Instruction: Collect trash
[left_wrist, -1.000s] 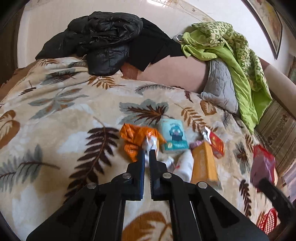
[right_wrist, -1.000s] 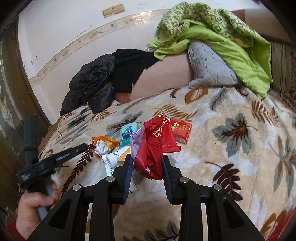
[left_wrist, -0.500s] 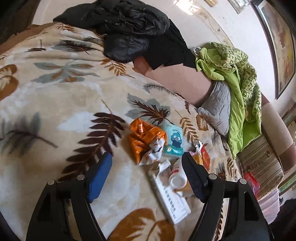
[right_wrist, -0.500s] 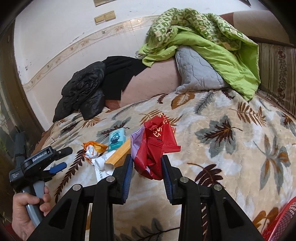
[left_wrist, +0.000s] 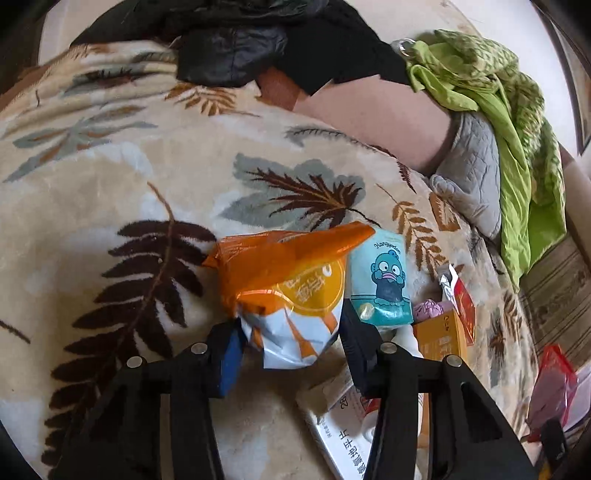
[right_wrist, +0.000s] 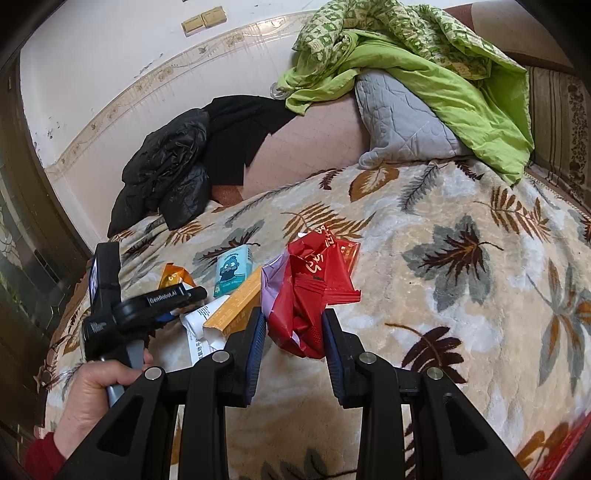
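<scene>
While its jaws have just been closing, the left hand-held gripper (left_wrist: 291, 345) pinches the crumpled orange-and-white foil snack wrapper (left_wrist: 286, 288) between its 2 pads, on the leaf-patterned plush bed blanket (left_wrist: 110, 192). Just right of that wrapper lies a pale blue cartoon-printed tissue pack (left_wrist: 380, 284), and beyond the pack a flat orange cardboard box (left_wrist: 439, 336). The right hand-held gripper (right_wrist: 293, 336) is clamped on a crumpled red plastic wrapper (right_wrist: 306, 295), raised clear of the blanket, right of the box.
</scene>
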